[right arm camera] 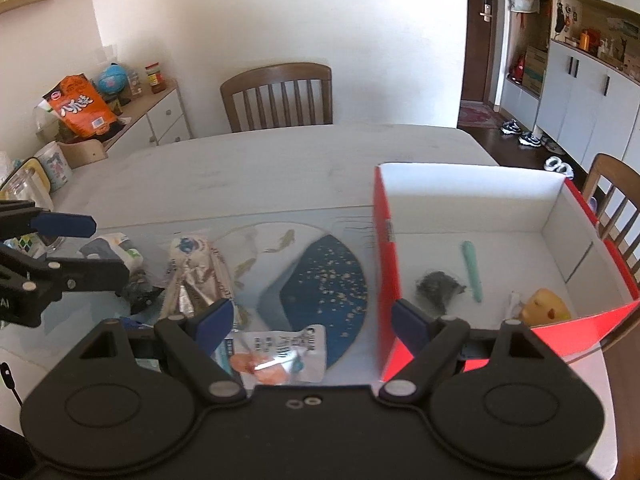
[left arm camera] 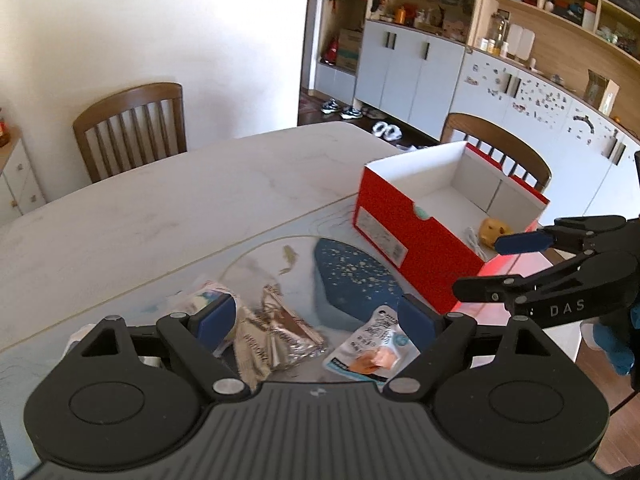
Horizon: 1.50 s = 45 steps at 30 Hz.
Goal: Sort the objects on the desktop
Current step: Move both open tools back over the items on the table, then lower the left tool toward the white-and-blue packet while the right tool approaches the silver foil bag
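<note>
A red box (left arm camera: 416, 236) with a white inside stands open on the table; in the right wrist view (right arm camera: 386, 264) it holds a green pen (right arm camera: 471, 270), a dark crumpled thing (right arm camera: 438, 286) and a yellow toy (right arm camera: 546, 306). A white snack packet (left arm camera: 370, 346) (right arm camera: 276, 354) and a silver foil packet (left arm camera: 276, 332) (right arm camera: 196, 276) lie on the table. My left gripper (left arm camera: 316, 316) is open and empty above the packets. My right gripper (right arm camera: 312, 320) is open and empty above the white packet, next to the box's near wall.
A blue patterned mat (left arm camera: 352, 276) (right arm camera: 320, 280) lies under a glass sheet. More small packets (right arm camera: 116, 252) lie at the left. Wooden chairs (left arm camera: 132, 128) (right arm camera: 280, 96) stand around the table. A sideboard (right arm camera: 156, 112) with an orange bag stands at far left.
</note>
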Motion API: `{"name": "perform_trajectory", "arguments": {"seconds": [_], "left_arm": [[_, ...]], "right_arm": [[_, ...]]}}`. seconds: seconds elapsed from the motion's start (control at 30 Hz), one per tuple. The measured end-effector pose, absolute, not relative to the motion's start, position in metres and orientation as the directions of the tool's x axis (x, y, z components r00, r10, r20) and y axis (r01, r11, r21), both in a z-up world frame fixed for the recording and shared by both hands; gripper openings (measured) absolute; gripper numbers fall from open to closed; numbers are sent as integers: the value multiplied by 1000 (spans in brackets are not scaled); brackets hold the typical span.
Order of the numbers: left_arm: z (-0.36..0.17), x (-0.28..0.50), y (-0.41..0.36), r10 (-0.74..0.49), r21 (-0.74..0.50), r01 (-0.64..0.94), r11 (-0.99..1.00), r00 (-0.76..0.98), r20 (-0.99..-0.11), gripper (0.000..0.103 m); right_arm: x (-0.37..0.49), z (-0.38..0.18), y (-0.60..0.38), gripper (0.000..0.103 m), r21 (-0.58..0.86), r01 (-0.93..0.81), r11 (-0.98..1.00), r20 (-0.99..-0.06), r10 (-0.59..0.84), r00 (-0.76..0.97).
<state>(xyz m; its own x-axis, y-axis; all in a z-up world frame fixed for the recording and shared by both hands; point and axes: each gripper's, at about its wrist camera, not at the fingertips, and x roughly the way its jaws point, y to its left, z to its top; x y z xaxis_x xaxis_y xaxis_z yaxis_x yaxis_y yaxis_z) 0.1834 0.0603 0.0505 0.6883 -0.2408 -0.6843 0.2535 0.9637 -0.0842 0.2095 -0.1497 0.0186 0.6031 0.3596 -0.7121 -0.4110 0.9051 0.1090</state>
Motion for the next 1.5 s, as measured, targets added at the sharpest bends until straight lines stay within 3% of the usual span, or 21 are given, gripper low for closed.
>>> {"name": "perform_trajectory", "arguments": {"seconds": [0.63, 1.5], "left_arm": [[46, 168, 117, -128, -51, 125, 991, 748, -651, 88], [-13, 180, 191, -3, -37, -33, 999, 704, -710, 88]], "right_arm": [[195, 17, -101, 86, 98, -468, 878, -705, 394, 590], [208, -14, -79, 86, 83, -468, 880, -754, 363, 548]]}}
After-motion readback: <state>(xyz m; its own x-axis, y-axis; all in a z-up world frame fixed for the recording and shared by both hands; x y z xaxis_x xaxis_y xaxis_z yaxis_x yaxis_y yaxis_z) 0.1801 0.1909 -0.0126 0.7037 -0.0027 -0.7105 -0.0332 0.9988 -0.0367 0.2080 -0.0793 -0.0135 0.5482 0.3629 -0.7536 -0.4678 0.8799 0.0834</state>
